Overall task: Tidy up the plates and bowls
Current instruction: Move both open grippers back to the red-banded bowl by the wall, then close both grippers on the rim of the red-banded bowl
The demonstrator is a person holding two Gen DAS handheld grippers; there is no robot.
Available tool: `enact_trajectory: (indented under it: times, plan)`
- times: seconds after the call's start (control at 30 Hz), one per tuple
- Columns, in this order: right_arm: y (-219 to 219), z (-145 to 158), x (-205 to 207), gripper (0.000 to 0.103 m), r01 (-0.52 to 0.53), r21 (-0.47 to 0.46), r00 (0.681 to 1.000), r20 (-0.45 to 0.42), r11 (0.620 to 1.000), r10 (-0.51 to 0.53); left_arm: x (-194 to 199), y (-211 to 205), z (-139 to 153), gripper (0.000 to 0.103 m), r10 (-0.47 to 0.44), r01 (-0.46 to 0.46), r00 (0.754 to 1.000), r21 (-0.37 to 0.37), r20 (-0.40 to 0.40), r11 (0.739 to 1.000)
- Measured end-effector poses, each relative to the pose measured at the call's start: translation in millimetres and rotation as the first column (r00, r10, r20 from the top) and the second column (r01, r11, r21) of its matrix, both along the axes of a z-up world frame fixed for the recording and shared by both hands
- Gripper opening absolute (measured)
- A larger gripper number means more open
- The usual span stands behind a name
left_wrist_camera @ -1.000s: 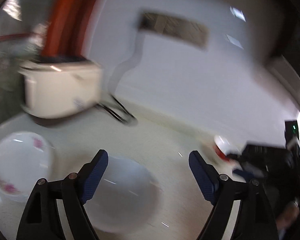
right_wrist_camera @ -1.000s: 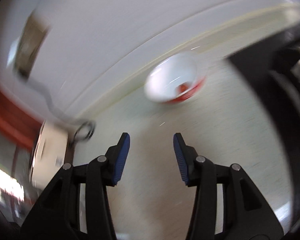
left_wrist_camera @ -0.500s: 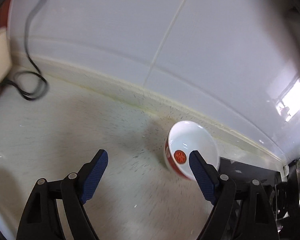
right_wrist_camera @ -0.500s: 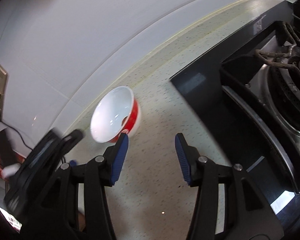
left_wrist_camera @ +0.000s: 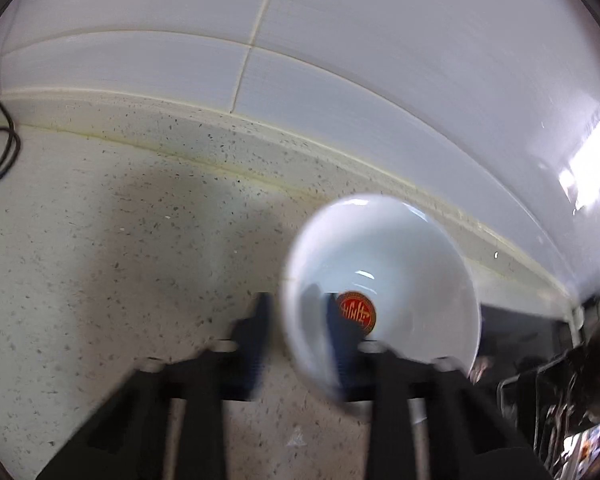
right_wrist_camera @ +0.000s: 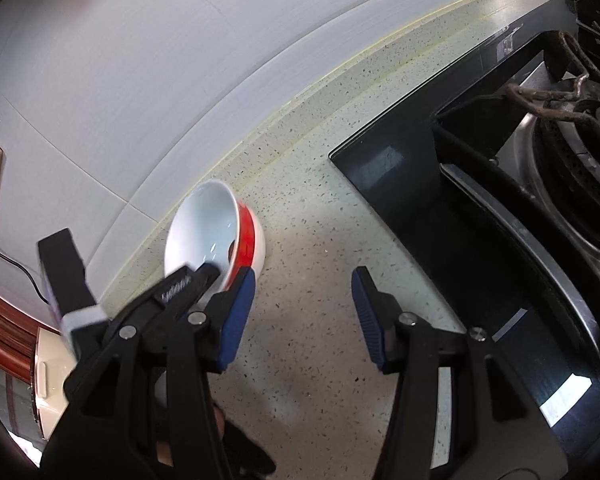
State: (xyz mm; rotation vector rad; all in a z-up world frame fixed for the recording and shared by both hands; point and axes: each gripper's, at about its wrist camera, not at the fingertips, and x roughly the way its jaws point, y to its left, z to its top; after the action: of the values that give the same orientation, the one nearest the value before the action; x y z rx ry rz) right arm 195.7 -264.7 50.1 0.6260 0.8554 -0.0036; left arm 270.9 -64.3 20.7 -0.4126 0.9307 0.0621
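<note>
A white tiled wall runs behind a pale speckled table. In the right wrist view a black glass stove with a gas burner is set into the table, well to the right of the bowl. The bowl, white inside with a red emblem at its bottom and a red band on the outside, sits near the wall edge of the table and appears tilted, though whether its base is on the table or lifted cannot be told. The left gripper, blurred in its own view, has just closed its fingers on the bowl's near rim, one blue pad outside the wall and one inside. The right gripper hovers over bare table just right of the bowl, its fingers spread with nothing between them. A black cord lies at the far left of the table.
</note>
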Motion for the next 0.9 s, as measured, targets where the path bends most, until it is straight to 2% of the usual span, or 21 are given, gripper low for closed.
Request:
enact_trajectory:
  times: [0.03, 0.13, 0.23, 0.3, 0.43, 0.5, 0.6, 0.63, 0.67, 0.73, 0.9]
  plan:
    - [0, -2, 1, 0.054, -0.005, 0.007, 1.0, -0.005, 1.0, 0.005, -4, -1, 3, 0.013, 0.002, -0.002, 1.0, 0.035, 0.0, 0.999]
    - [1, -2, 1, 0.054, -0.027, 0.046, 1.0, 0.0, 0.999, 0.027, -18, 0, 12, 0.012, -0.031, 0.031, 0.999, 0.049, 0.01, 0.998]
    - [11, 0, 2, 0.054, -0.101, 0.05, 0.995, 0.003, 0.994, 0.101, -37, 6, 18, 0.012, -0.057, 0.057, 0.998, 0.03, 0.005, 0.998]
    - [18, -1, 3, 0.054, -0.137, 0.033, 0.99, -0.025, 0.99, 0.138, -49, 8, 22, 0.011, -0.064, 0.063, 0.998, 0.04, 0.004, 0.997]
    - [24, -8, 5, 0.052, -0.159, 0.017, 0.985, -0.069, 0.987, 0.16, -66, 13, 24, 0.012, -0.073, 0.073, 0.997, 0.019, 0.021, 0.997]
    - [27, -14, 8, 0.051, -0.166, 0.027, 0.982, -0.085, 0.986, 0.168, -72, 17, 29, 0.015, -0.07, 0.069, 0.997, 0.017, 0.042, 0.997]
    - [31, -25, 14, 0.048, -0.179, 0.056, 0.978, -0.101, 0.982, 0.184, -72, 23, 26, 0.027, -0.056, 0.055, 0.998, 0.009, 0.043, 0.998]
    - [32, -28, 15, 0.048, -0.176, 0.062, 0.978, -0.099, 0.983, 0.181, -70, 24, 23, 0.034, -0.054, 0.055, 0.997, -0.011, 0.047, 0.998]
    - [32, -31, 20, 0.048, -0.171, 0.061, 0.98, -0.098, 0.983, 0.176, -70, 26, 21, 0.037, -0.047, 0.049, 0.998, -0.028, 0.051, 0.998]
    - [33, -32, 22, 0.048, -0.166, 0.05, 0.981, -0.093, 0.985, 0.17, -67, 30, 14, 0.038, -0.035, 0.038, 0.998, -0.068, 0.05, 0.997]
    - [38, -35, 23, 0.045, -0.167, 0.021, 0.983, -0.067, 0.986, 0.168, -60, 33, 2, 0.038, -0.021, 0.026, 0.999, -0.102, 0.046, 0.994]
